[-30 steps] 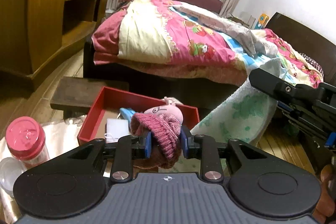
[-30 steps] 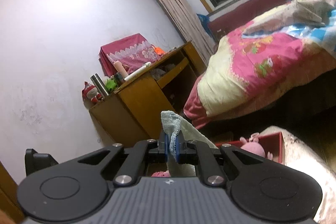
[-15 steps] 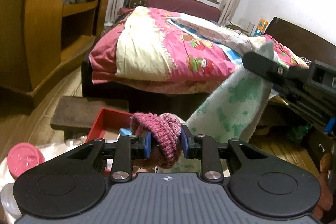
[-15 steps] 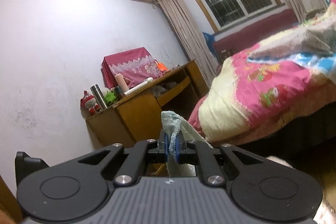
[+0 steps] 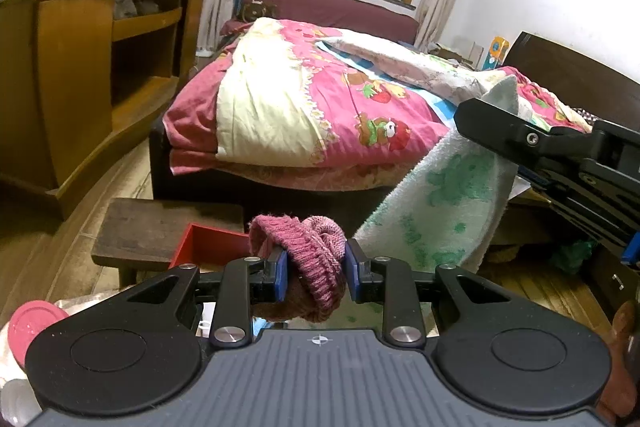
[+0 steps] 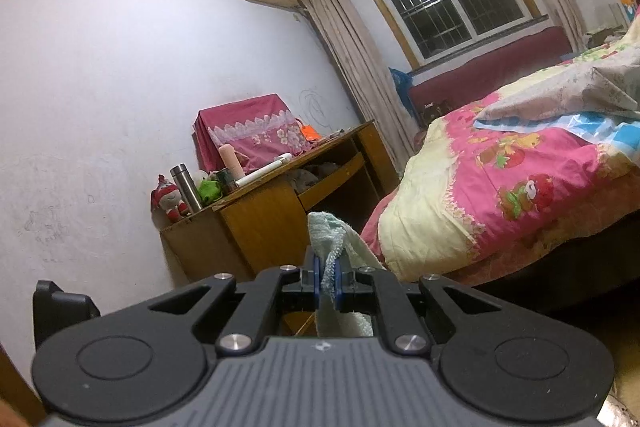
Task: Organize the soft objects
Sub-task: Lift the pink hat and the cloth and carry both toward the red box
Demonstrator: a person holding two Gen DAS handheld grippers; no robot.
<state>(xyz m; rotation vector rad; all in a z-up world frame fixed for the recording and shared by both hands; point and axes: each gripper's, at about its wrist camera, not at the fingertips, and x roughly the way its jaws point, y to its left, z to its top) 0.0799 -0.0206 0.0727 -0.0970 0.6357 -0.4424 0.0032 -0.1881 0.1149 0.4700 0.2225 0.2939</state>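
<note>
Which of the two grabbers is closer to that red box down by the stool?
Left. The left gripper, shut on the pink knit hat, hangs just above the red box. The right gripper, holding the towel, is higher and off to the right.

Left tool (image 5: 315, 275) clamping pink knit hat (image 5: 308, 259), right tool (image 5: 516, 131) holding towel (image 5: 444, 211)

Straight ahead of the left gripper (image 5: 315, 275) the way is pretty blocked: the bed (image 5: 312, 115) with its heaped pink quilt fills the middle, and the dark bed frame drops to the floor right behind the low wooden stool (image 5: 160, 235). The red box (image 5: 208, 247) sits against that stool. On the right, the hanging green-patterned towel (image 5: 444, 203) and the right gripper (image 6: 327, 277) crowd that side. Open floor runs along the left, between the bed and the wooden cabinet (image 5: 80, 75).
</note>
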